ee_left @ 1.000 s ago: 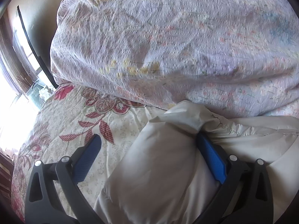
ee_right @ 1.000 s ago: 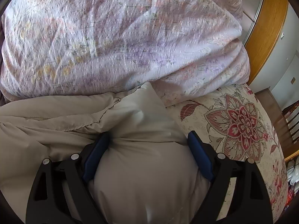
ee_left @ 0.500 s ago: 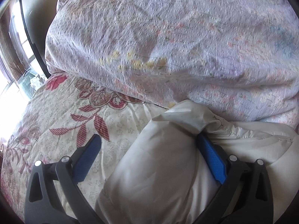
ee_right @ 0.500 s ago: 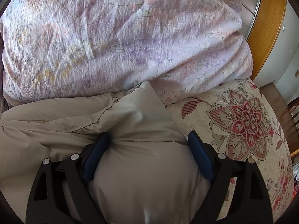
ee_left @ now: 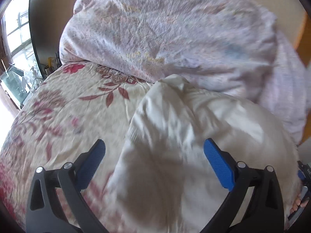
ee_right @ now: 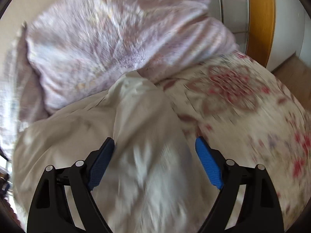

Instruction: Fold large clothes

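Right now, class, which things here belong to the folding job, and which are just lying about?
Job in hand:
cream garment
left gripper, open
right gripper, open

Lying about:
lilac quilt
floral bedsheet
window
wooden door frame
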### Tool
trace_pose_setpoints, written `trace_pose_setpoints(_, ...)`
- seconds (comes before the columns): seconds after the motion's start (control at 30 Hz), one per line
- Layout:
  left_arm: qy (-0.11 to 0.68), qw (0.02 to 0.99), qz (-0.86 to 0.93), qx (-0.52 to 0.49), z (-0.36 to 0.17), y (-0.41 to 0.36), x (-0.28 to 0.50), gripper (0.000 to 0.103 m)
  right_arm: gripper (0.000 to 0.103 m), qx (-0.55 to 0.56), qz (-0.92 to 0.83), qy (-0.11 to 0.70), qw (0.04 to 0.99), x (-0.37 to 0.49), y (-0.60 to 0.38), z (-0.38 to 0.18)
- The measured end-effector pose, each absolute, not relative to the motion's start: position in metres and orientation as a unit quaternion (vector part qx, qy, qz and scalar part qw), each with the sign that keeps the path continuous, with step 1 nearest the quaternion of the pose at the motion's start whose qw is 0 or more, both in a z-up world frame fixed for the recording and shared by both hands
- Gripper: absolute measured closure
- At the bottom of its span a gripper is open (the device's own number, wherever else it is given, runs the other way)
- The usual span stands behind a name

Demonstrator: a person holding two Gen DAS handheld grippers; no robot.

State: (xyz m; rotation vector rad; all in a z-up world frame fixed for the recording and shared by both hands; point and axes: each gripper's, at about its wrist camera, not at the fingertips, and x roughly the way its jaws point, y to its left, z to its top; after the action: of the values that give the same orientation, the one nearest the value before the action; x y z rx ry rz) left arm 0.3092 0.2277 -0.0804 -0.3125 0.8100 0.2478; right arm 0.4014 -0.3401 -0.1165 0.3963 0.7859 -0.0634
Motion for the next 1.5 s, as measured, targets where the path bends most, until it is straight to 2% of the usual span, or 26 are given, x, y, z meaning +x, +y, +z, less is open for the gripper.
trace_pose_setpoints(0.2,0.378,0.903,0.077,-0.190,-0.070,0.211,0.237,0.003,0.019,0.267,-0.007,0.385,0.883,0.334,-0.358,-0.117)
trace_pose_setpoints(0.37,0.390,0.885,0.064,-0.245,-0.086,0.208,0.223,0.004,0.028,0.360,0.031,0.414,0.835,0.318,-0.367,-0.140)
trace_pose_setpoints(0.63,0.415,0.840,0.049,-0.345,-0.124,0.206,0.239,0.027,0.037,0.467,0.079,0.442,0.762,0.316,-0.361,-0.181)
trace_pose_setpoints(0.8,0.403,0.808,0.044,-0.426,-0.149,0.212,0.244,0.044,0.045,0.506,0.101,0.418,0.748,0.322,-0.356,-0.190)
trace_pose_setpoints(0.87,0.387,0.807,0.049,-0.444,-0.152,0.215,0.245,0.047,0.048,0.521,0.103,0.403,0.745,0.324,-0.357,-0.194)
trace_pose_setpoints(1.07,0.352,0.789,0.055,-0.500,-0.160,0.228,0.244,0.064,0.070,0.515,0.090,0.379,0.764,0.329,-0.351,-0.193)
trace_pose_setpoints(1.13,0.349,0.795,0.056,-0.492,-0.157,0.227,0.243,0.070,0.078,0.508,0.096,0.368,0.773,0.328,-0.350,-0.189)
trace_pose_setpoints(1.2,0.348,0.806,0.057,-0.476,-0.149,0.224,0.243,0.076,0.081,0.498,0.099,0.360,0.783,0.327,-0.349,-0.183)
trace_pose_setpoints(1.37,0.337,0.822,0.047,-0.456,-0.130,0.224,0.240,0.082,0.086,0.478,0.109,0.343,0.802,0.321,-0.344,-0.165)
trace_pose_setpoints(1.5,0.326,0.836,0.046,-0.438,-0.116,0.231,0.215,0.082,0.087,0.457,0.142,0.343,0.808,0.298,-0.335,-0.152)
